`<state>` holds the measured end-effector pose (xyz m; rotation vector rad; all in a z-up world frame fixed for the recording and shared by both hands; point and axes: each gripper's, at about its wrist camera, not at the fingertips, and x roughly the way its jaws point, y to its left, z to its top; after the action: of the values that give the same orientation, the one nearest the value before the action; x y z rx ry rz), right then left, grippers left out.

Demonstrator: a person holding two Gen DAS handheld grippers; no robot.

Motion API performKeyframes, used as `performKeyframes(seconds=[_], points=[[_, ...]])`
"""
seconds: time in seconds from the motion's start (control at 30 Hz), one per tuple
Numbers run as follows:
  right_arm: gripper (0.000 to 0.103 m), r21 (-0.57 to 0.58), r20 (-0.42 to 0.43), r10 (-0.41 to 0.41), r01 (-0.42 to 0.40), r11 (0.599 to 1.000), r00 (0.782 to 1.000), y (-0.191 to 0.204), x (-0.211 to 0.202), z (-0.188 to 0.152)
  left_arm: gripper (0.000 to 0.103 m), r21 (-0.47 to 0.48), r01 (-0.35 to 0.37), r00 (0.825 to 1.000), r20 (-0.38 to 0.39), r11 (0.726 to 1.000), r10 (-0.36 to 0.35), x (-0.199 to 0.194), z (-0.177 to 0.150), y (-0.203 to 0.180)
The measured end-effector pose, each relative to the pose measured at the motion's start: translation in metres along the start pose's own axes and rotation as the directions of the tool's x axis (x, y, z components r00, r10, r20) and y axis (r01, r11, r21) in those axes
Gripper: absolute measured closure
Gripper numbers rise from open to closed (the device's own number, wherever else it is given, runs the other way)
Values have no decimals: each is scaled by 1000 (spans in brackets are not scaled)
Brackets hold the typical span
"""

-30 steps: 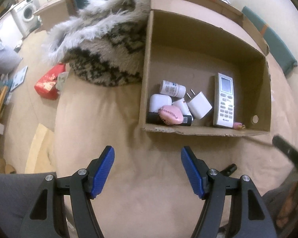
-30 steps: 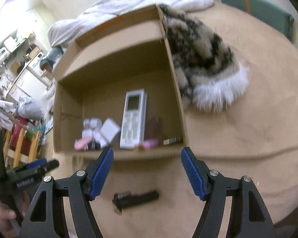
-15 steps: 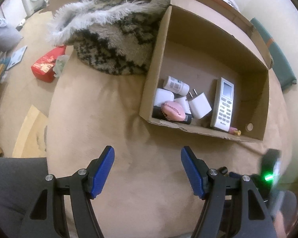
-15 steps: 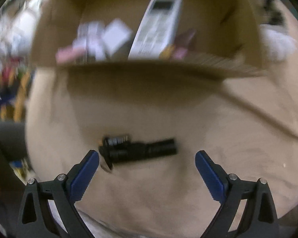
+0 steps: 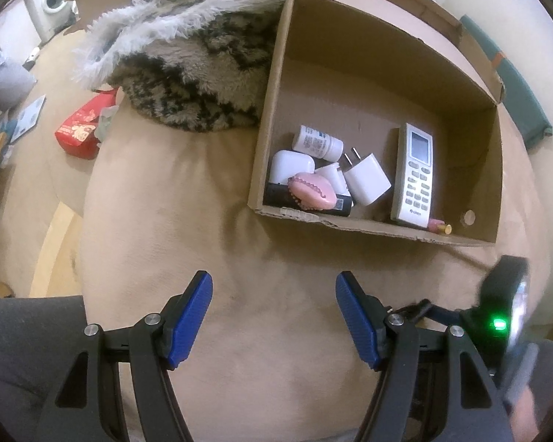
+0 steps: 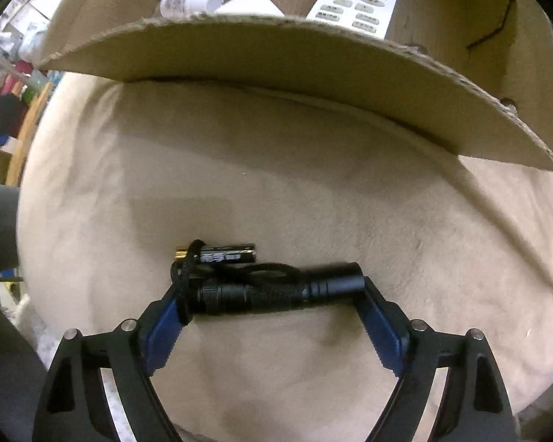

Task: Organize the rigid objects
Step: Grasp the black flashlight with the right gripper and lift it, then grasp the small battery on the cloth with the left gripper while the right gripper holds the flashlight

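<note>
Closing right gripper around black flashlight; battery beside

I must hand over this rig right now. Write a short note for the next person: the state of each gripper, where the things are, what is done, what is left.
Left gripper: open and empty above the beige blanket.
Right gripper: its jaws have just been closing from wide open; the black flashlight lies lengthwise between the pads, apparently touching both, not lifted.
A battery lies beside the flashlight on the blanket.
Done: remote control, white charger, small white bottle, pink item are in the cardboard box.
Left: grip the flashlight, box it, then the battery.
</note>
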<state>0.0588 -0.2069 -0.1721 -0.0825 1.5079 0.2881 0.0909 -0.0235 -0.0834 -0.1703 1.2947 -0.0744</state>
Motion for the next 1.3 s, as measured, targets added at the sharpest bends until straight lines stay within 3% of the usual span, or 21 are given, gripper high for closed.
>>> performKeyframes(seconds=[0.13,0.27,0.33,0.5,0.6,0.77,1.0,1.2,1.3], points=[[10,-3,56,37,-37,999,998,0,-31,-2,36,-8,-10,1000,7,1000,10,1,1,3],[10,-45,178,39,-31,999,983,-1,-76,-5,36,-25,-8,1000,2,1000,8,2,2,5],[10,-50,250,70,-60,997,966,-7,-99,-5,36,-19,-11,1000,2,1000,11,3,2,3],[10,-36,454,132,-130,991,881,-28,-152,2,36,20,-36,999,0,999,36,7,0,-3],[10,17,496,117,-144,989,861,-42,-151,10,36,36,-55,998,-4,998,55,10,-1,-5],[10,120,471,82,-156,980,878,-56,-138,3,36,56,-84,996,-6,995,85,17,-5,-6],[10,155,502,76,-176,972,861,-65,-141,-3,36,169,-60,997,-29,984,65,28,-17,-36],[10,227,555,68,-229,946,829,-86,-150,-7,36,253,-13,999,-37,967,23,33,-29,-72],[10,283,548,36,-225,932,836,-97,-149,-10,37,272,-16,999,-46,962,29,39,-30,-81]])
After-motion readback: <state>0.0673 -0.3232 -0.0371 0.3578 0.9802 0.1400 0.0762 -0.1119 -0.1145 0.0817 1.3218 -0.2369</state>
